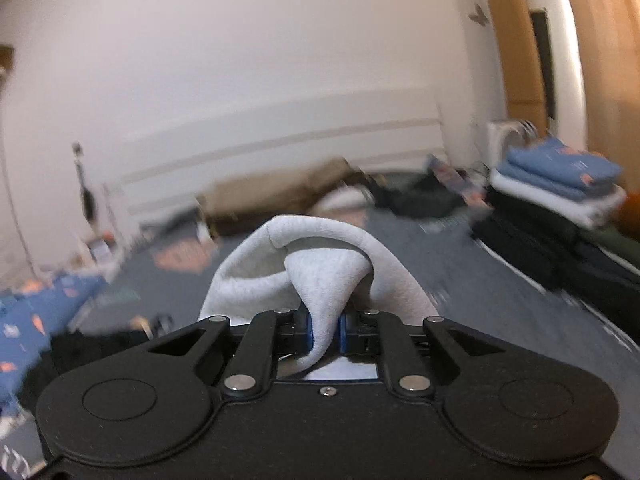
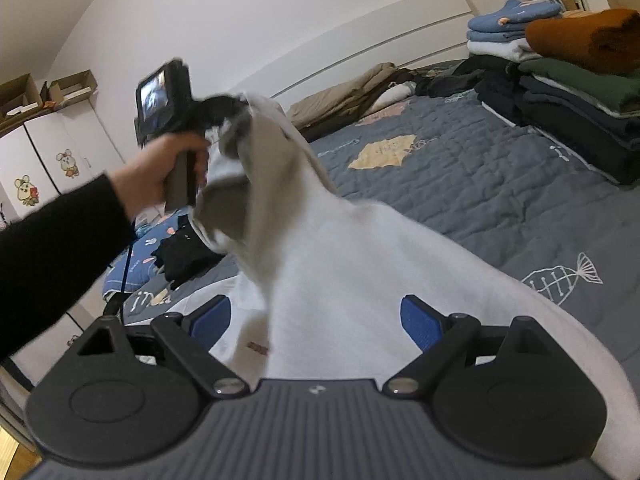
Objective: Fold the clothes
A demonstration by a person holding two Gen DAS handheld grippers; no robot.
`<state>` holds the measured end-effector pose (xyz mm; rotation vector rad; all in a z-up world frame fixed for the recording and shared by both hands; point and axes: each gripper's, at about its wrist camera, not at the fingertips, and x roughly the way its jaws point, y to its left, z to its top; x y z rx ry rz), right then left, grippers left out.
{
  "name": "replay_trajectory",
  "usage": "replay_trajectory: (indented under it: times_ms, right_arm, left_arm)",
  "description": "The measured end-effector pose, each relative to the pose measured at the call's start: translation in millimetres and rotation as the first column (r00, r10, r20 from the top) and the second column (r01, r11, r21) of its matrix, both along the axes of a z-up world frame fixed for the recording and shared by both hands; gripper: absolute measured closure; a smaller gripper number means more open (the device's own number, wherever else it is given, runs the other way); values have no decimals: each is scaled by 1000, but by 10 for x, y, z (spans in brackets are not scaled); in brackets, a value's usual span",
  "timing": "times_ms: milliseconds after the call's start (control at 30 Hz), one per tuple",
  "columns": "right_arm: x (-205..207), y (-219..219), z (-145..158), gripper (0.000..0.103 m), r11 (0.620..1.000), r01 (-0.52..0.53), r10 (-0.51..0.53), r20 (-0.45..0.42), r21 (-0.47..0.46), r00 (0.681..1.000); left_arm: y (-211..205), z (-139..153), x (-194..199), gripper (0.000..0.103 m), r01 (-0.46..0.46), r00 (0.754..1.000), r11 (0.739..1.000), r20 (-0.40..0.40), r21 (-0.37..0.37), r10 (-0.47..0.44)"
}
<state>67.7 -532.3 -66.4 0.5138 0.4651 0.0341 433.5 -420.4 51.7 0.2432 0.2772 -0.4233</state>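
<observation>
- Two grippers in play, one garment between them: left gripper [image 1: 325, 332] clamped on a bunched fold of the pale grey garment [image 2: 360, 264], blue pads pressed against the cloth on both sides.
- Seen from the right wrist view: left gripper [image 2: 230, 110] raised high by a hand [image 2: 160, 172] in a black sleeve [image 2: 52, 256], cloth hanging from it in a twisted drape (blurred, so likely in motion).
- Right gripper [image 2: 316, 320] spread wide, blue pads [image 2: 420, 326] well apart, nothing pinched; cloth lying between and beyond the fingers, lower part spread on the grey quilted bed [image 2: 500, 184].
- Location of the garment: one end aloft in the left gripper, the rest trailing down onto the bed just in front of the right gripper.
- Step in hand, as a judgement: lifting one edge or corner of the garment, either to shake it flat before folding or to carry a flap over; not settled by these views.
- Next move, as a judgement: a second hold with the right gripper on a free edge, kept taut and level with the left, for control of the cloth.
- At the far right of the bed: stacks of folded clothes [image 2: 568, 80] (blue, white, green, dark, brown on top), well apart from the garment.
- Also visible: loose dark clothes [image 2: 180, 252] at the bed's left edge.
</observation>
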Motion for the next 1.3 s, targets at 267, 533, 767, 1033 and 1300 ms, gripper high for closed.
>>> replay_trajectory:
  times_ms: [267, 533, 767, 1033, 1300]
  right_arm:
    - [-6, -74, -25, 11, 999, 34, -34, -2, -5, 999]
    - [-73, -103, 17, 11, 999, 42, -42, -1, -6, 999]
    - [-110, -67, 40, 11, 999, 31, -31, 5, 8, 1000]
    - [-37, 250, 50, 11, 992, -67, 66, 21, 107, 998]
    - [157, 912, 59, 11, 956, -212, 209, 36, 203, 977]
  left_arm:
    - [-100, -306, 278, 83, -81, 982, 995, -165, 59, 90]
    - [618, -638, -549, 37, 114, 959, 990, -268, 87, -87]
    - [1999, -401, -1237, 20, 35, 963, 999, -266, -3, -35]
    - [4041, -475, -1699, 14, -314, 885, 944, -392, -105, 251]
    - [5248, -1013, -1943, 14, -595, 742, 737, -573, -321, 349]
